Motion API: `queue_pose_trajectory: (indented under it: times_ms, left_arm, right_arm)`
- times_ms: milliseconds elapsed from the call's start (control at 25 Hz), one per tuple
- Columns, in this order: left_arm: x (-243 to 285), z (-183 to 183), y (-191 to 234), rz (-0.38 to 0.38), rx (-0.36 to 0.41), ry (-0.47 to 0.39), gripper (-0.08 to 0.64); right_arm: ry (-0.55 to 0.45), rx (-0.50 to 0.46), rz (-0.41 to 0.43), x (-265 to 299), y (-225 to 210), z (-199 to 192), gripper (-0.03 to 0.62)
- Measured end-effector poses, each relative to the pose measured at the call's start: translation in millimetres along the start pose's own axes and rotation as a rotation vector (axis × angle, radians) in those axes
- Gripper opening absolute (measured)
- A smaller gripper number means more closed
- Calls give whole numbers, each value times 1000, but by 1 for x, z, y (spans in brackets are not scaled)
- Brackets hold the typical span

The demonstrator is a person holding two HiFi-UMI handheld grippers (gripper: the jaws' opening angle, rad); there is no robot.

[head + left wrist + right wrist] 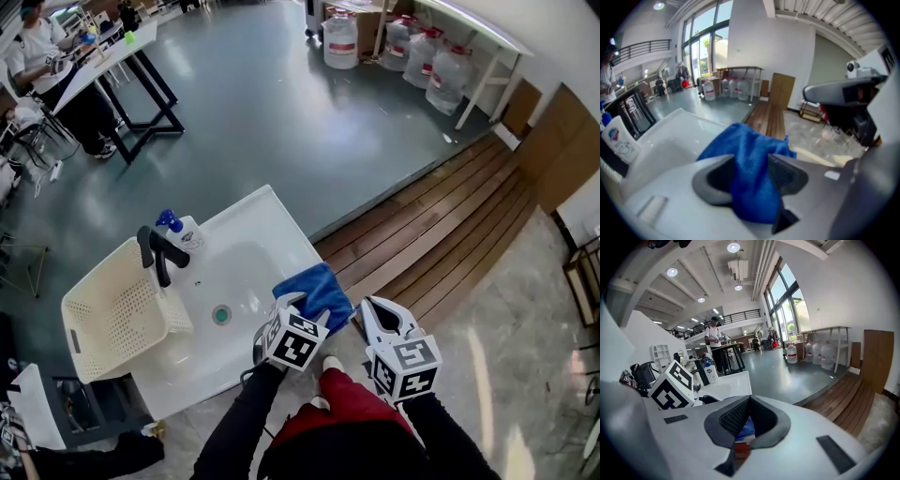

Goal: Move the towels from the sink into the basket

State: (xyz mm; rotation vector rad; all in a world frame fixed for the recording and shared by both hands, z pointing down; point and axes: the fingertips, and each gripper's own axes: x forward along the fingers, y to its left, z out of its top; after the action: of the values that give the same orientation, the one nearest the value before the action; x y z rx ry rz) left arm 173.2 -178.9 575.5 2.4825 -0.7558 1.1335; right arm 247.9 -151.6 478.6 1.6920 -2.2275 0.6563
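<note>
**Gripping the Blue Towel at the Sink Rim**

The right tongs (747,401) are pressed together and empty. Hold them at 3 o'clock of the left tongs, clear of the cloth.

The left tongs (751,160) stand spread wide and angled downward. The blue towel (750,187) is bunched between their pads but not yet pinched. Seat the tongs deeper so both pads bracket a thick fold, then close firmly. A shallow bite on a single layer is likely to slip.

The towel lies on the rim of the sink (253,202), at 3 o'clock of the drain (221,314). Lift until any trailing end clears the rim.

Carry the towel toward the basket (103,319) at 9 o'clock of the drain. Pass on the near side of the faucet (159,255) at 10 o'clock.
</note>
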Motion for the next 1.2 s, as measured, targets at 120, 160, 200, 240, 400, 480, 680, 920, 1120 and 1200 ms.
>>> queue_pose_trajectory:
  times_ms: [120, 160, 200, 240, 400, 480, 680, 920, 1120, 1200]
  left_arm:
    - [2, 1, 1, 0, -5, 6, 221]
    - [2, 1, 1, 0, -7, 6, 221]
    - [2, 1, 1, 0, -8, 6, 221]
    - [3, 1, 1, 0, -9, 6, 221]
    - [5, 3, 4, 9, -13, 15, 204]
    - [6, 5, 6, 20, -16, 15, 178]
    - [9, 8, 7, 41, 3, 17, 121]
    - [10, 11, 3, 61, 30, 17, 71]
    - [10, 11, 3, 77, 35, 7, 55]
    - [9, 11, 4, 82, 30, -2, 54]
  right_arm:
    - [9, 1, 4, 4, -1, -1, 8]
    - [13, 2, 6, 5, -2, -2, 8]
    - [16, 2, 8, 6, -2, -3, 8]
    - [20, 2, 10, 8, -2, -4, 8]
    - [32, -2, 19, 12, -2, -4, 8]
    - [35, -1, 22, 13, -2, -5, 8]
    - [42, 5, 27, 14, -3, -7, 8]
    - [48, 1, 39, 13, -4, -6, 8]
    - [40, -5, 48, 14, -3, -2, 8]
    - [37, -9, 52, 14, -4, -1, 8]
